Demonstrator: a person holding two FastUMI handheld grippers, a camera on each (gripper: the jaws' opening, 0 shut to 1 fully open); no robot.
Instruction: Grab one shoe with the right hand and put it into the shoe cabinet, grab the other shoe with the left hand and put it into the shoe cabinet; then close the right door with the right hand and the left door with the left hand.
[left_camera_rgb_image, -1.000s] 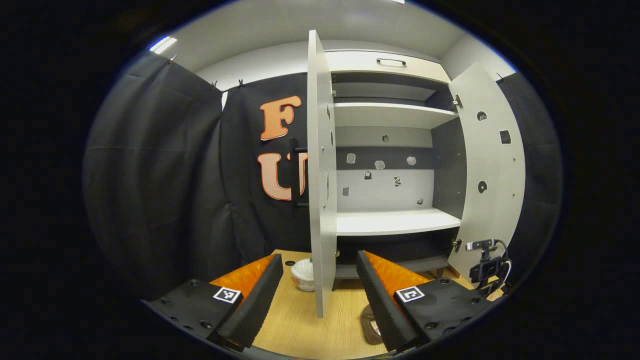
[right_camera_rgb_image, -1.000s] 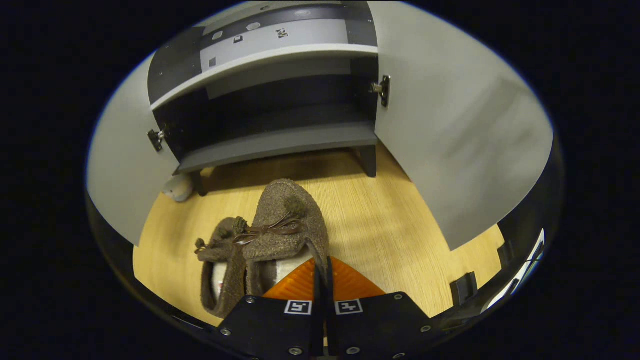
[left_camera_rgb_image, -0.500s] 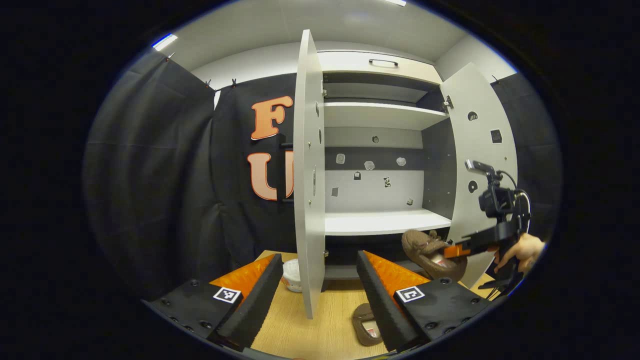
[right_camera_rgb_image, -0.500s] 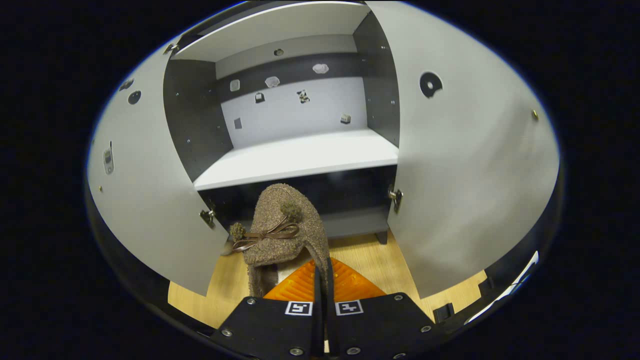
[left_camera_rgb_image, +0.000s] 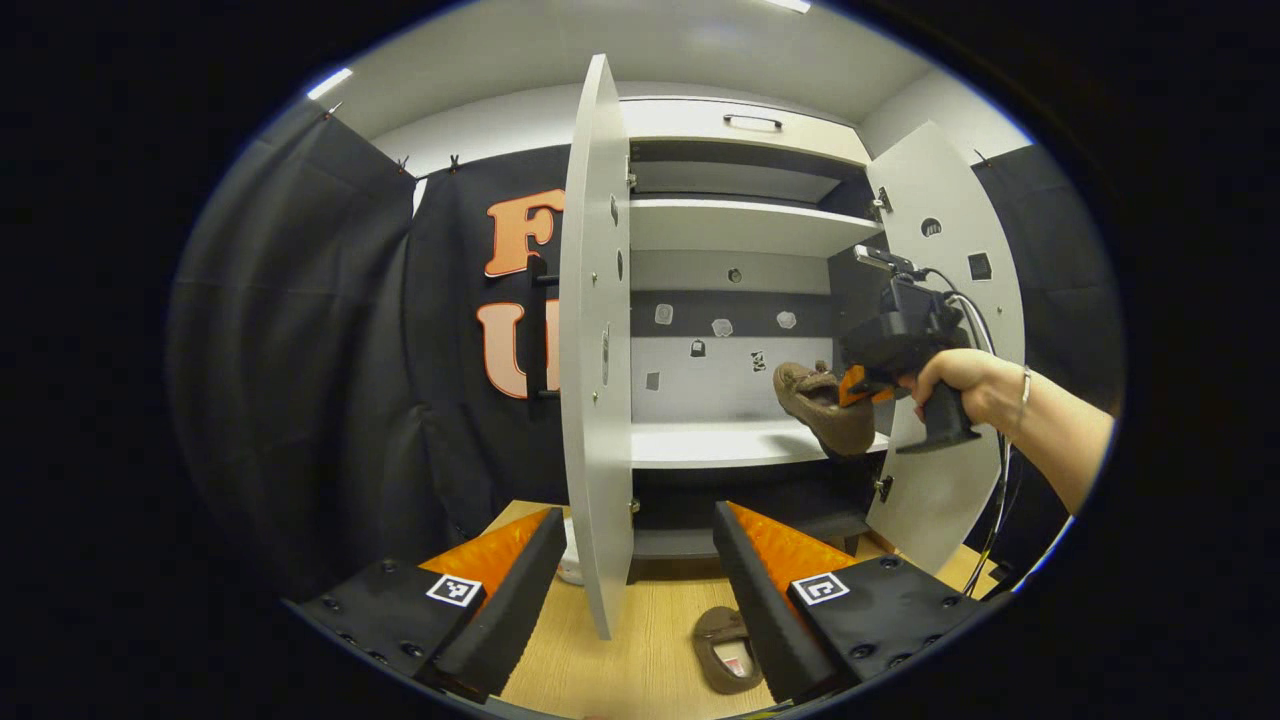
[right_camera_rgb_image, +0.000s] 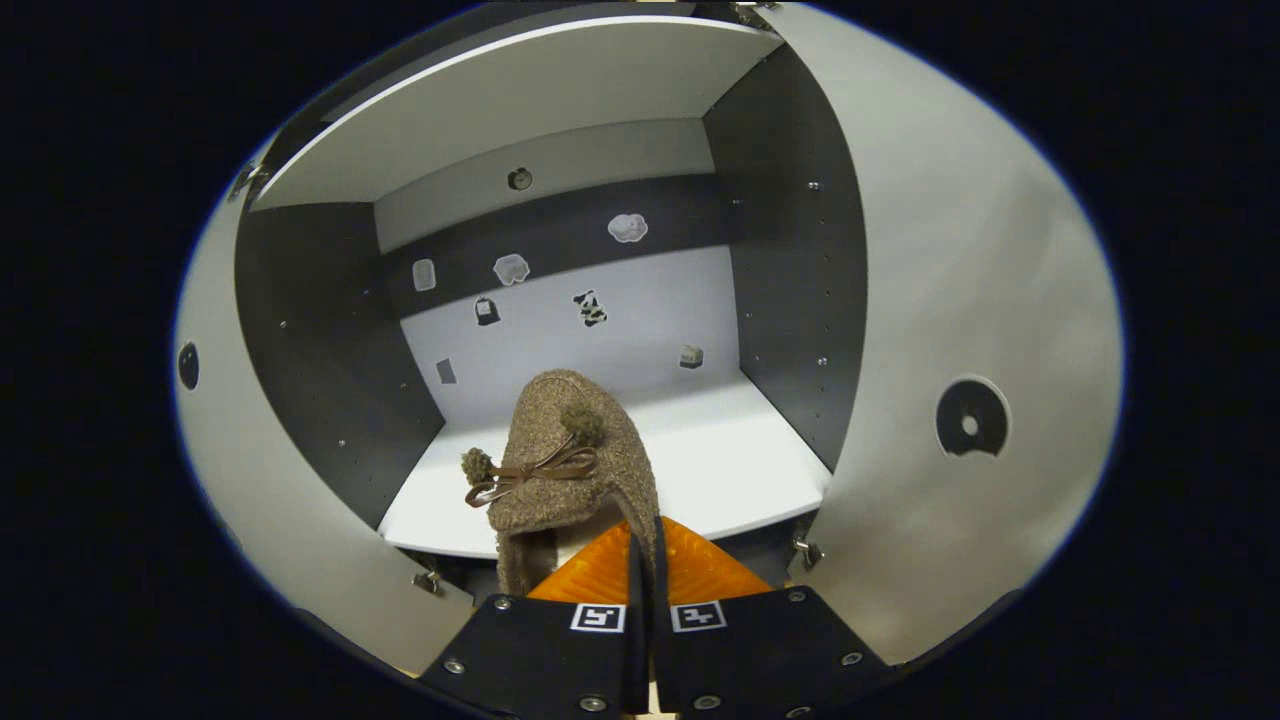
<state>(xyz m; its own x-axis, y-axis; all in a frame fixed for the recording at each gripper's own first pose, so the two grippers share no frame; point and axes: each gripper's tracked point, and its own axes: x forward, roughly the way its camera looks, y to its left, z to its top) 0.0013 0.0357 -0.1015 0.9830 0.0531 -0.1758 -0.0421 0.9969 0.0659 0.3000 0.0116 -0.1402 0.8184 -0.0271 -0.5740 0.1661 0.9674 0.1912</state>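
Brown fuzzy shoe, white shelf, grey cab. doors.

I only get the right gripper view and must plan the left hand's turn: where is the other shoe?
Observer: The second shoe lies on the wooden floor in front of the cabinet, opening upward, close to the left claw.
Operator: Is that claw ready to take it?
Observer: It is open and holds nothing.
Operator: Where is the left door's handle, for closing later?
Observer: A black bar handle sits on the outer face of the left door, the side turned away from the shelves.
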